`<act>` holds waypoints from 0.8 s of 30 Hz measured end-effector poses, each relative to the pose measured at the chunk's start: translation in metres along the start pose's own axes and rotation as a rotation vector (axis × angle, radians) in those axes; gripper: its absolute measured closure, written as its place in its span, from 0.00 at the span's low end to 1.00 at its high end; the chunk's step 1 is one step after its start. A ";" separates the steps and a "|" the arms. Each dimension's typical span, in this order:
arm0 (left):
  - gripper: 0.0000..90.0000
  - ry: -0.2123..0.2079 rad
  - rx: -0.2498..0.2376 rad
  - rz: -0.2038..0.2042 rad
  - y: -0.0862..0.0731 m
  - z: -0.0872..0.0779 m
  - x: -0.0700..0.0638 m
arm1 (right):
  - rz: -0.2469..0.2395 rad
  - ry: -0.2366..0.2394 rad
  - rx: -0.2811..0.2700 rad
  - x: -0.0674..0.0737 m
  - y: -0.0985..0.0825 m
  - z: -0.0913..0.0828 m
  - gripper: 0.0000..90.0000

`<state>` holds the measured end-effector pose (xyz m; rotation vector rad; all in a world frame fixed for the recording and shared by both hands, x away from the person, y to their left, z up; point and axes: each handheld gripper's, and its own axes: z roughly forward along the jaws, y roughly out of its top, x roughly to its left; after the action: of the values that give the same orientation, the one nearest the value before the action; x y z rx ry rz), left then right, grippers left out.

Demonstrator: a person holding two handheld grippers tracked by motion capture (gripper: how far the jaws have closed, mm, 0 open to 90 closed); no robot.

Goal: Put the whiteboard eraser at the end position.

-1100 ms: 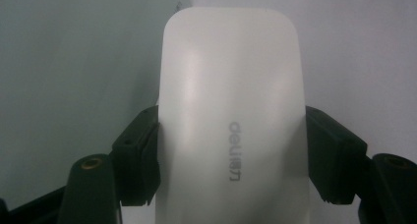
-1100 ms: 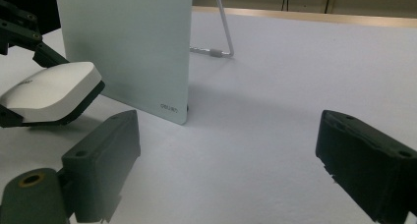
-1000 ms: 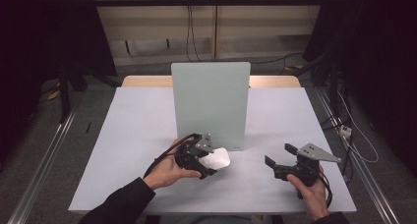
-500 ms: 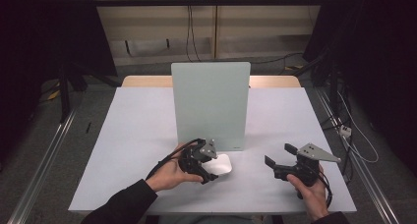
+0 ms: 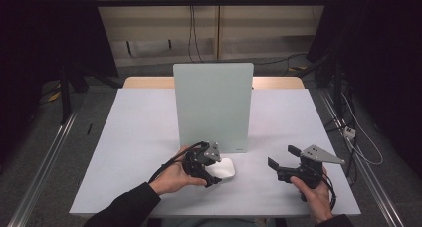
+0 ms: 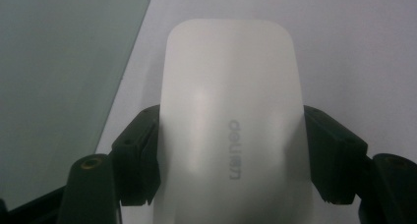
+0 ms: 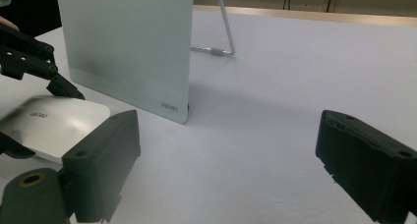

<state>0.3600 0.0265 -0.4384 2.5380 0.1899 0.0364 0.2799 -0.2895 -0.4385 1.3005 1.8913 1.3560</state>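
The left hand [image 5: 174, 177] comes in from the near edge of the bench [image 5: 139, 137], forearm angled toward the middle, and holds the left tool [image 5: 206, 168] low over the surface with its jaws pointing toward the right side. That tool is pinching a white mouse [image 6: 231, 126]: in the left gripper view the two black pads press against the mouse's long sides. The mouse lies on the bench near the near edge, just in front of the upright pale green board [image 5: 213, 105] that stands mid-bench on a wire prop.

The right hand [image 5: 313, 194] rests near the near right corner, holding the right tool [image 5: 283, 160] level, its jaws spread wide with nothing between them.

Grey lettering on the mouse's back reads "deli" followed by small characters too blurred to read. The board's lower corner carries a small "deli" mark.
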 end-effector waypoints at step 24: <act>0.07 0.049 -0.085 -0.051 0.000 -0.005 0.003 | 0.003 0.004 0.003 -0.002 -0.001 0.002 0.11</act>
<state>0.3629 0.0300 -0.4340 2.4482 0.2674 0.0854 0.2819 -0.2900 -0.4400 1.3034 1.8961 1.3588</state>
